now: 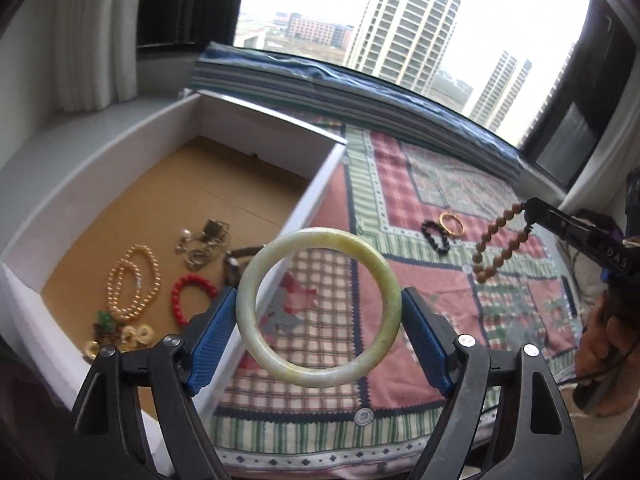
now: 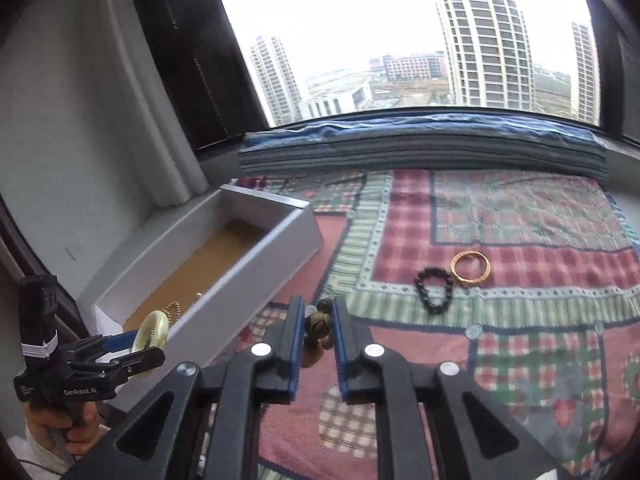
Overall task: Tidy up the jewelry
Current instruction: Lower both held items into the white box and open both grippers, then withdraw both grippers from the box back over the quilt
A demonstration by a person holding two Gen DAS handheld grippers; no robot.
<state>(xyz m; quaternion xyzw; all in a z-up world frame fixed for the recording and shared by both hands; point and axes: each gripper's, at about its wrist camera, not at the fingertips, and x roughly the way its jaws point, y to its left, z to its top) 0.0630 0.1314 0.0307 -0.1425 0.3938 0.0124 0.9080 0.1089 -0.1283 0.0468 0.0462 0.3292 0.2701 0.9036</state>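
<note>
My left gripper (image 1: 319, 304) is shut on a pale green jade bangle (image 1: 256, 280), held in the air over the right wall of the white box (image 1: 316, 196). It also shows in the right wrist view (image 2: 152, 334). My right gripper (image 2: 316, 324) is shut on a brown wooden bead bracelet (image 2: 318, 322), which hangs from its tips in the left wrist view (image 1: 500, 240). A black bead bracelet (image 2: 434, 288) and a gold bangle (image 2: 470, 268) lie on the patterned cloth (image 2: 520, 220). The box holds a pearl necklace (image 1: 134, 284), a red bead bracelet (image 1: 190, 294) and other pieces.
The box has a brown cardboard floor (image 1: 208, 188) and stands at the cloth's left edge. A folded blue-grey mat (image 2: 420, 148) lies along the window at the back. A white curtain (image 1: 88, 32) hangs at the left.
</note>
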